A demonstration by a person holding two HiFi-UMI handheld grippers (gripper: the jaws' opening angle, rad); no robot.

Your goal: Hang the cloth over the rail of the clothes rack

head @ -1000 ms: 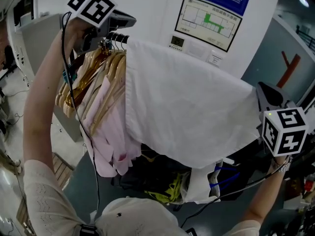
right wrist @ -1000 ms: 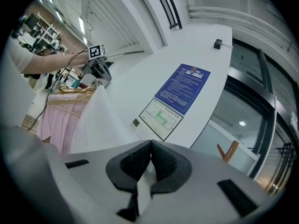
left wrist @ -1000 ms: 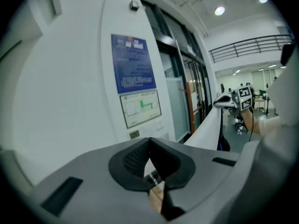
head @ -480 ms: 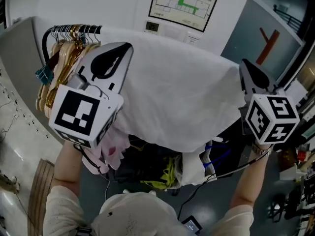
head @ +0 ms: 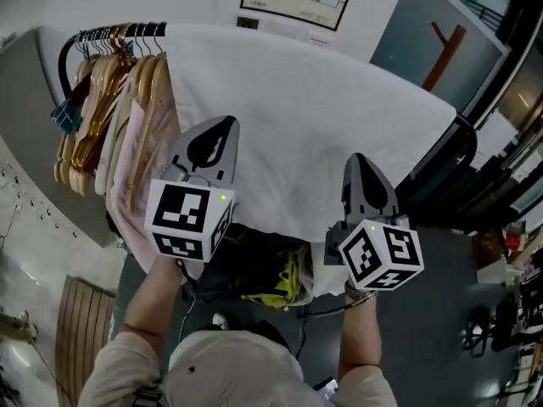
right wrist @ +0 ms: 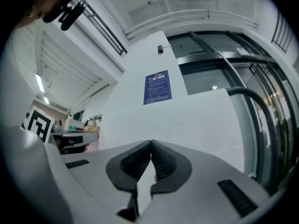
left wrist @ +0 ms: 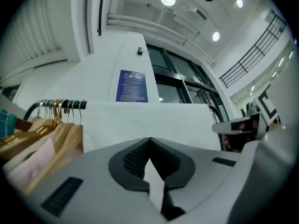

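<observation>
White cloth [head: 314, 125] lies draped over the clothes rack rail [head: 136, 32]. It spreads from just beside the wooden hangers [head: 102, 100] across to the rail's right bend, with its lower edge hanging free. Left gripper [head: 219, 130] and right gripper [head: 360, 164] sit in front of the cloth, not gripping it. Both pairs of jaws are pressed together with nothing pinched. Judgement: the hanging step looks done. The next move calls only for checking that the drape sits even, then drawing clear without snagging the hem.
</observation>
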